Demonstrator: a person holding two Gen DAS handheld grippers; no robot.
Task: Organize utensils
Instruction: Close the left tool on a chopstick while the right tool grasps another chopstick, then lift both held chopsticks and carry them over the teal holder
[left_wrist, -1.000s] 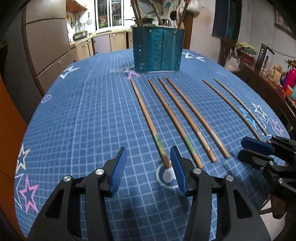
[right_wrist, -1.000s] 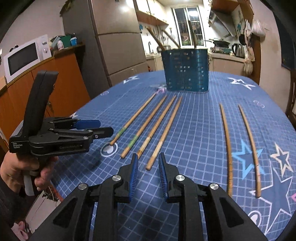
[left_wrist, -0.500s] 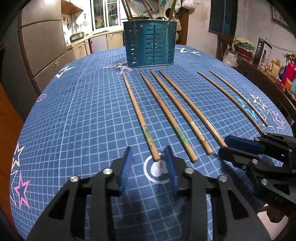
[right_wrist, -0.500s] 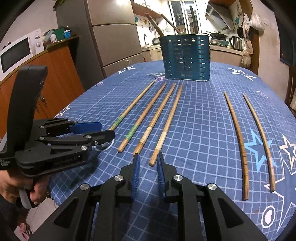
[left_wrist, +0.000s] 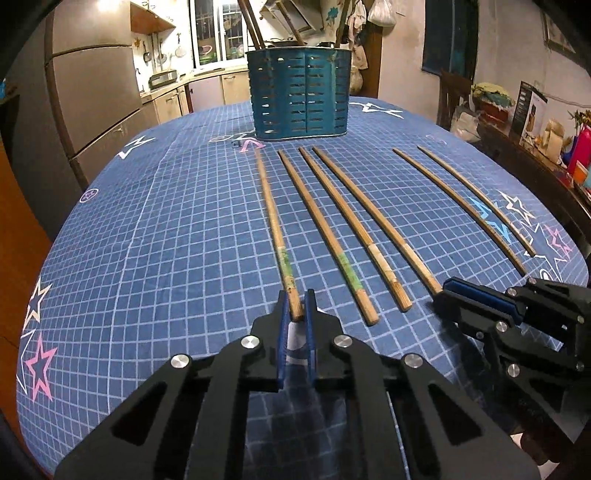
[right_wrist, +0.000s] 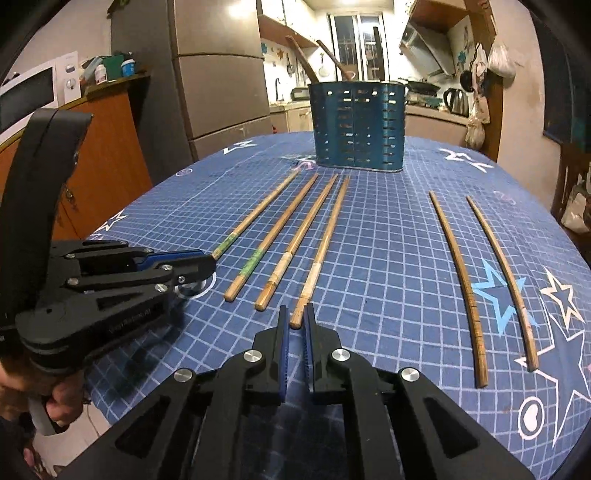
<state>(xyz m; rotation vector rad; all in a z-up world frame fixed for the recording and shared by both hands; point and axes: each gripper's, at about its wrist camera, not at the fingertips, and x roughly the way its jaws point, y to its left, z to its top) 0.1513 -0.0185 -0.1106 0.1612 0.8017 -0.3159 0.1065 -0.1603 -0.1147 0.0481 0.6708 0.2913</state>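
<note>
Squeezing in from both sides, my left fingers (left_wrist: 295, 308) have the near tip of the leftmost chopstick (left_wrist: 275, 229) between them. The blue pads (left_wrist: 282, 332) sit tight beside the wood, and I think they are gripping it, though I cannot see the touch for sure. That stick has a green band just ahead of my fingers.

My right fingers (right_wrist: 295, 325) are nearly closed too. The near tip of the fourth chopstick (right_wrist: 323, 247) sits right between their tips. I cannot tell if they are pinching it or only sitting beside it. That stick has a pale band a little way ahead of the fingers.

Between my two sets of fingers lie two more chopsticks. One has a green band (right_wrist: 273, 236) and one has a pale band (right_wrist: 299, 240). All four lie flat on the table (left_wrist: 147, 240), side by side, pointing away from me.

Far ahead of both sets of fingers, past the far ends of the sticks, stands the blue holder (left_wrist: 299, 94) with slots in its sides. Some long handles poke up out of it.

Off to the right of my right fingers lie two thin, dark, bendy sticks (right_wrist: 458, 280), well apart from the other four. They lie close to each other.

The table has a blue cloth with white squares and stars on it.
</note>
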